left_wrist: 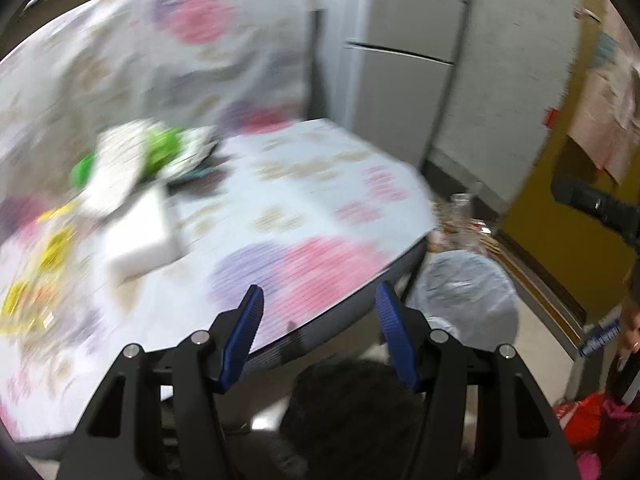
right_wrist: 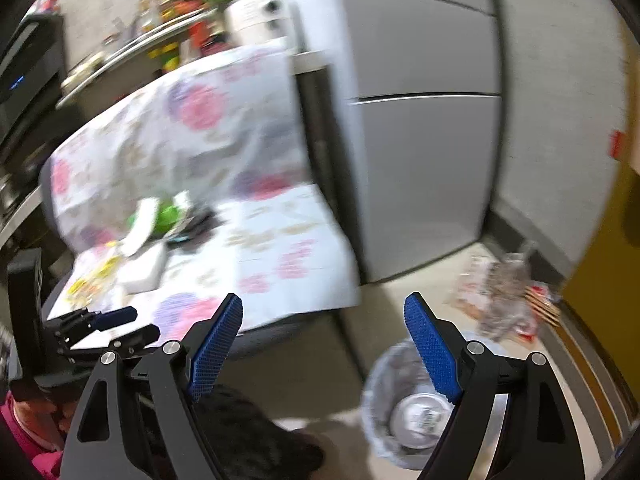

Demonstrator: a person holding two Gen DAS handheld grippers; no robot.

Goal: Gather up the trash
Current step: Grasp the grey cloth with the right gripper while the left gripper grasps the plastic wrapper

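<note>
A chair with a flowered cover [left_wrist: 304,208] carries trash: a white box [left_wrist: 140,236], green and white wrappers [left_wrist: 156,152] and yellow wrappers [left_wrist: 52,248]. My left gripper [left_wrist: 318,300] is open and empty above the seat's front edge. My right gripper [right_wrist: 324,312] is open and empty, above the floor between the chair [right_wrist: 280,248] and a lined trash bin [right_wrist: 404,404]. The bin holds a silvery round item [right_wrist: 420,412]. The bin also shows in the left wrist view [left_wrist: 468,304]. The left gripper also shows in the right wrist view [right_wrist: 120,326]. Both views are blurred.
A grey fridge [right_wrist: 424,160] stands behind the chair. A pile of bags and wrappers [right_wrist: 504,300] lies on the floor by a yellow door [left_wrist: 560,208]. A dark fuzzy object [right_wrist: 248,440] lies below the grippers. Shelves with bottles [right_wrist: 168,32] are at the back left.
</note>
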